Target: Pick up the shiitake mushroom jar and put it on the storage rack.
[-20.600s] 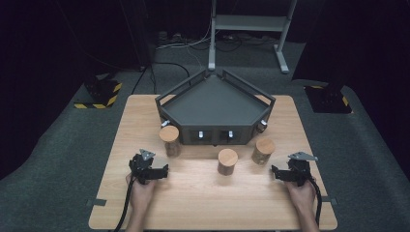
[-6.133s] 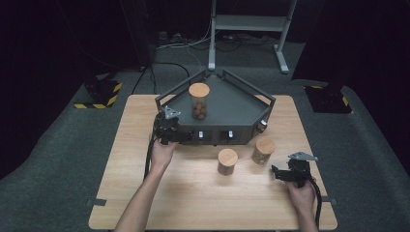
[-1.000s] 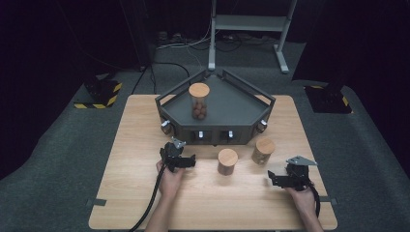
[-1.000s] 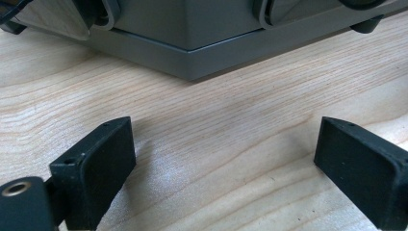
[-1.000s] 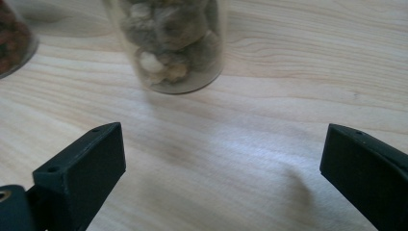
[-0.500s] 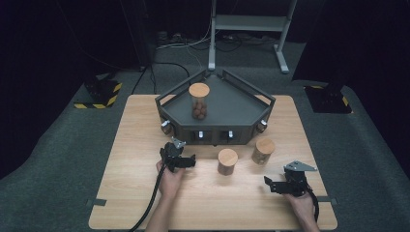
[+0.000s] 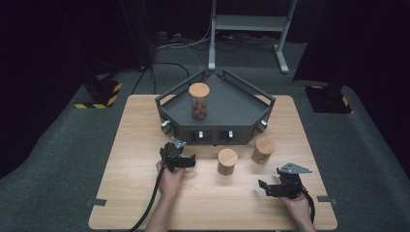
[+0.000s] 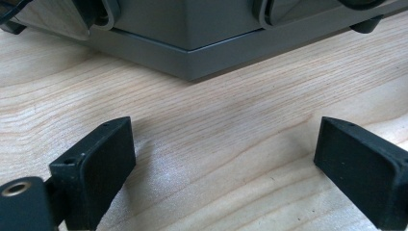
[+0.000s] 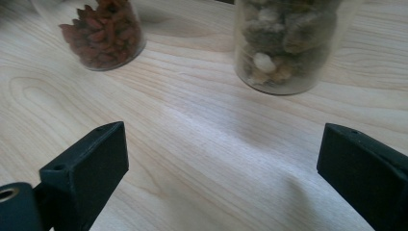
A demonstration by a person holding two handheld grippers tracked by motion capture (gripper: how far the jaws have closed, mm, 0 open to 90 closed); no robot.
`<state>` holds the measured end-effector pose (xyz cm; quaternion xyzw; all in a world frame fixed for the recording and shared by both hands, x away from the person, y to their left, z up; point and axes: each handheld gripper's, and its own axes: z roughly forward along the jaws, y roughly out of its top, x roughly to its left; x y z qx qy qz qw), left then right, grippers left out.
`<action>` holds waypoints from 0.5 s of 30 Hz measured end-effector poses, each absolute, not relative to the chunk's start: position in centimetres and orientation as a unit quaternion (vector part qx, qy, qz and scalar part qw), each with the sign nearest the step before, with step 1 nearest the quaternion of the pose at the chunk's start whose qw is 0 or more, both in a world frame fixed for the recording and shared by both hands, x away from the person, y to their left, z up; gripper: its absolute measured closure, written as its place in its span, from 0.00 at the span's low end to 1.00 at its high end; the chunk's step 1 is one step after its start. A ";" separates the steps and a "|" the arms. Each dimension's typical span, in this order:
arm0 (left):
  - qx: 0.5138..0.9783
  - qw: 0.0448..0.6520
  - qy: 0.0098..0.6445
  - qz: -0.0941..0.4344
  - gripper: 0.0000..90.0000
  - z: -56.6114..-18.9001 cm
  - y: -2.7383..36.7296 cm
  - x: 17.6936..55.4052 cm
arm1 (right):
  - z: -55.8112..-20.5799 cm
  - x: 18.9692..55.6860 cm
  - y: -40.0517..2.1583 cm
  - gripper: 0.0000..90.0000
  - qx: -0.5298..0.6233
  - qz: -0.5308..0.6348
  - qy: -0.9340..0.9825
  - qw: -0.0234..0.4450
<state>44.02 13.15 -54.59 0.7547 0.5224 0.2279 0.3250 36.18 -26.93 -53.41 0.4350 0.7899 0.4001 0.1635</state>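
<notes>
Your right gripper (image 7: 265,187) lies low over the table (image 7: 121,193), aimed at the two near jars (image 7: 227,161); its jaws, just narrowing, stand spread and empty. Your left gripper (image 7: 189,162) rests before the tray (image 7: 241,104), wide apart, gripping nothing.

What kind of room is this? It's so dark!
Probably a lab or test studio, not a kitchen. A lone wooden table stands on grey carpet, a black-and-yellow striped block and cables lie on the floor, and a metal stand rises behind.
</notes>
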 end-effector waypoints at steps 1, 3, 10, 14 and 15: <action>0.755 0.325 0.522 0.228 0.08 -54.6 13.2 44.0 | -53.4 36.2 -26.7 0.05 0.432 0.400 0.792 0.161; 0.755 0.325 0.522 0.228 0.08 -54.6 13.2 44.0 | -53.4 36.1 -26.5 0.05 0.427 0.400 0.795 0.160; 0.755 0.325 0.522 0.228 0.08 -54.6 13.2 44.0 | -53.4 35.9 -25.6 0.05 0.415 0.405 0.800 0.153; 0.755 0.325 0.522 0.228 0.08 -54.6 13.2 44.0 | -53.3 35.9 -25.2 0.05 0.409 0.406 0.803 0.150; 0.755 0.325 0.522 0.228 0.08 -54.6 13.2 44.0 | -53.3 35.9 -25.1 0.06 0.407 0.406 0.804 0.151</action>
